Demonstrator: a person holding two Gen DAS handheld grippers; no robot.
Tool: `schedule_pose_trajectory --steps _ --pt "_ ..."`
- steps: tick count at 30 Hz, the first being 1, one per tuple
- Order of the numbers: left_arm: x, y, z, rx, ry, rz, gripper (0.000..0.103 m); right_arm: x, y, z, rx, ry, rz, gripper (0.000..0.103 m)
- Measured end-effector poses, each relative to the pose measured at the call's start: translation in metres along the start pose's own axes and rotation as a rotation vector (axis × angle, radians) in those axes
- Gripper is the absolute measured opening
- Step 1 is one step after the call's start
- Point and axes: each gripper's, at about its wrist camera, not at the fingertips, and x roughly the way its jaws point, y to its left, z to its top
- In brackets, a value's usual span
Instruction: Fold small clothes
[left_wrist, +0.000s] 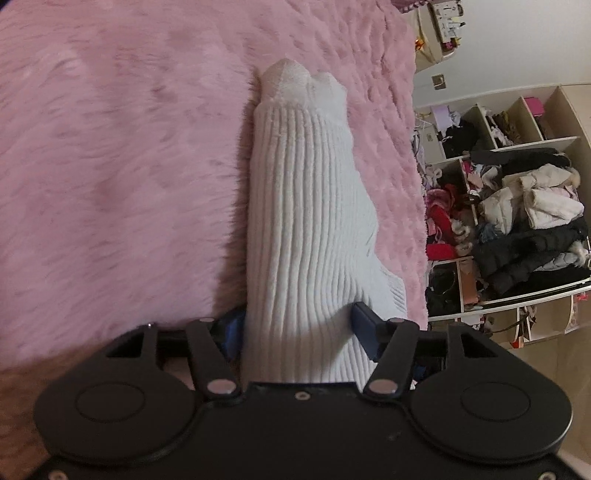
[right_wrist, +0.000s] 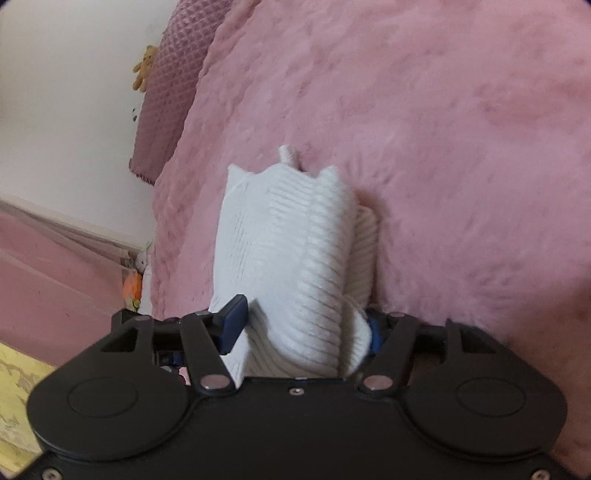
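A white ribbed sock (left_wrist: 306, 229) lies stretched on a fluffy pink blanket (left_wrist: 122, 155). My left gripper (left_wrist: 299, 328) is shut on one end of it; the blue fingertips (left_wrist: 364, 323) pinch the fabric from both sides. In the right wrist view the white sock (right_wrist: 291, 251) is bunched and doubled over, with small pointed corners at its far end. My right gripper (right_wrist: 303, 325) is shut on that end, its blue fingertips (right_wrist: 232, 321) pressing the fabric. The sock's gripped parts are hidden behind the jaws.
The pink blanket (right_wrist: 443, 155) covers the bed. Open shelves (left_wrist: 517, 206) stuffed with piled clothes stand at the right of the left wrist view. A mauve quilted pillow (right_wrist: 166, 92), a yellow plush toy (right_wrist: 144, 68) and a wall lie left in the right wrist view.
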Motion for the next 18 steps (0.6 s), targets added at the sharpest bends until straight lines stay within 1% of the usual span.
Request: schedule_pose_trajectory --steps 1,2,3,4,6,8,12,15,18 --pt "-0.002 -0.001 -0.002 0.005 -0.007 -0.004 0.057 0.0 0.002 -0.001 0.003 -0.004 -0.002 0.043" --pt "-0.006 -0.002 -0.005 0.01 -0.016 -0.006 0.056 0.001 0.002 0.002 0.01 -0.008 -0.004 0.042" --pt "-0.009 -0.005 -0.006 0.019 -0.024 -0.012 0.053 0.0 0.004 0.002 0.012 -0.01 -0.002 0.04" --pt "-0.013 -0.005 -0.008 0.028 -0.029 -0.019 0.045 -0.001 0.007 0.002 0.009 -0.014 0.001 0.039" --pt "-0.017 -0.008 -0.007 0.021 -0.035 -0.045 0.039 -0.005 0.015 0.003 -0.005 -0.021 0.012 0.039" --pt "-0.024 -0.016 -0.007 0.024 -0.042 -0.075 0.038 -0.007 0.024 0.004 -0.022 -0.024 0.024 0.039" --pt "-0.043 -0.038 -0.01 0.059 -0.059 -0.089 0.037 -0.008 0.051 0.007 -0.047 -0.029 0.072 0.039" --pt "-0.073 -0.054 -0.017 0.086 -0.095 -0.084 0.037 -0.006 0.078 0.006 -0.089 -0.025 0.101 0.039" --pt "-0.117 -0.063 -0.03 0.1 -0.146 -0.08 0.037 0.002 0.103 0.001 -0.123 -0.008 0.154 0.039"
